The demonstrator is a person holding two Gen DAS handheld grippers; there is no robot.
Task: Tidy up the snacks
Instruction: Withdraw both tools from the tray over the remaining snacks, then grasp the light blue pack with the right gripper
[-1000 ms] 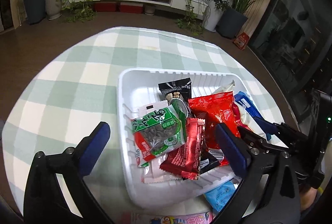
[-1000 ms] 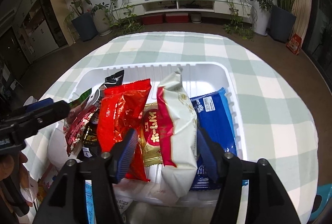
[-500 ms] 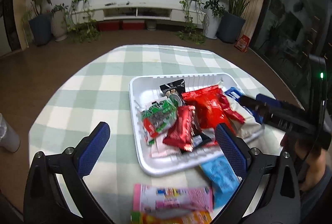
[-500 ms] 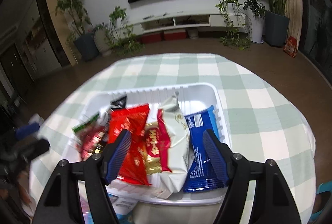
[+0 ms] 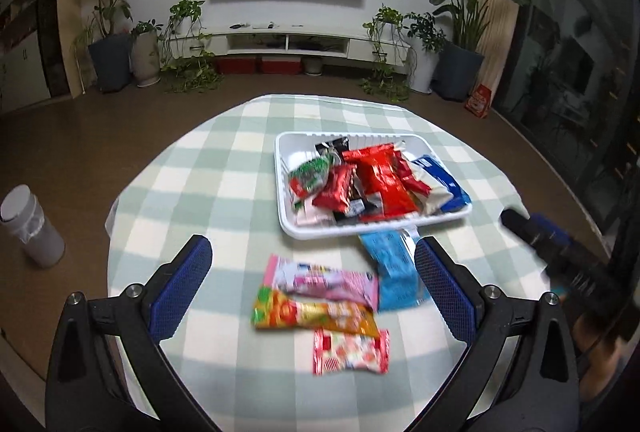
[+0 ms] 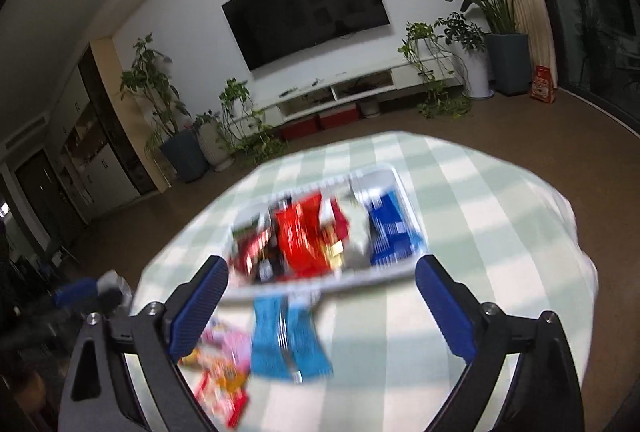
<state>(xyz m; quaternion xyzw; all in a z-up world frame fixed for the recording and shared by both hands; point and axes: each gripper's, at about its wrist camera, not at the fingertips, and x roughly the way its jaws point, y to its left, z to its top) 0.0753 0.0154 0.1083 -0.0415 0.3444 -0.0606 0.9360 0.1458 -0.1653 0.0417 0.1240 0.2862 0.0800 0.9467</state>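
A white tray (image 5: pixel 384 228) full of snack packets sits on the round checked table; it also shows blurred in the right wrist view (image 6: pixel 384 272). Loose on the cloth in front of it lie a light blue packet (image 5: pixel 394 268), a pink packet (image 5: pixel 324 280), an orange packet (image 5: pixel 316 314) and a red-and-white packet (image 5: pixel 350 352). The light blue packet (image 6: pixel 286 340) shows in the right wrist view too. My left gripper (image 5: pixel 312 296) is open and empty above the loose packets. My right gripper (image 6: pixel 322 308) is open and empty, held back from the tray.
The table (image 5: pixel 224 183) has a green-and-white checked cloth. A grey bin (image 5: pixel 30 228) stands on the floor at the left. Plants, a TV wall and a low cabinet (image 5: pixel 296 43) are far behind. The right gripper's body (image 5: pixel 560 256) shows at the right edge.
Both grippers have pulled back and up from the tray. The right gripper's jaws have opened wider and let go of the white packet, which stays in the tray. Loose packets came into view.
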